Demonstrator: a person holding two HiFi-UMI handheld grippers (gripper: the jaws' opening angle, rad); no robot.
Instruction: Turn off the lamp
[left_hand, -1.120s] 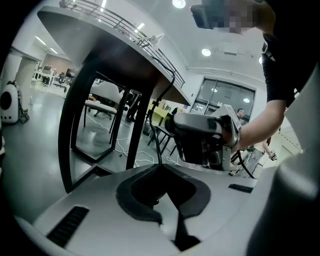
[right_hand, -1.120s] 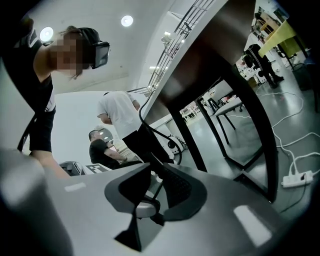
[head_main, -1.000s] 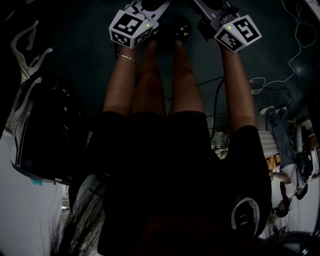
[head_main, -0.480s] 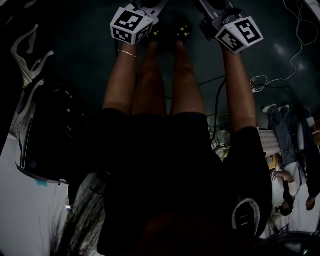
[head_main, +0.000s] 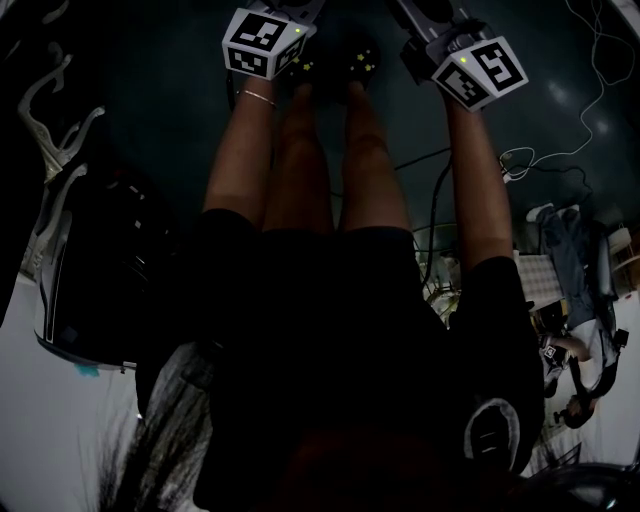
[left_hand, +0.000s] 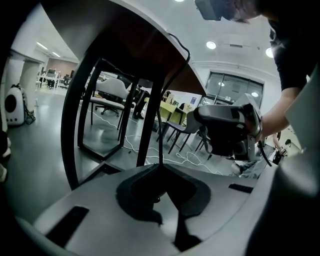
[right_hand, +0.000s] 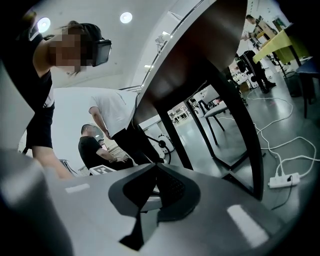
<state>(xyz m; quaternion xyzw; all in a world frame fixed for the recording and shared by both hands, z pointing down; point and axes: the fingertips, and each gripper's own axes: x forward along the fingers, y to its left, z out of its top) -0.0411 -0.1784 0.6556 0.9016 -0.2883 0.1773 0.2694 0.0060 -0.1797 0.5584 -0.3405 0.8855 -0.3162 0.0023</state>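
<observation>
No lamp shows in any view. In the left gripper view a thin black cord (left_hand: 158, 135) hangs from the edge of the dark tabletop (left_hand: 135, 45) straight down into the tips of my left gripper (left_hand: 160, 167), whose jaws are closed on it. My right gripper (right_hand: 156, 166) has its jaws together at the tips with nothing between them; it is also seen from the left gripper view as a dark body (left_hand: 225, 131) in a hand, just right of the cord. In the head view only the two marker cubes (head_main: 262, 40) (head_main: 478, 70) show, at the top edge above my legs.
The table's black legs (left_hand: 150, 125) stand just beyond the jaws. A white power strip (right_hand: 284, 180) and loose cables lie on the grey floor. Chairs (left_hand: 112, 92) stand further back and two people (right_hand: 107, 125) are beside the table. A dark seat (head_main: 90, 270) is at my left.
Both marker cubes have drifted slightly toward the top of the head view. People at the right edge have shifted.
</observation>
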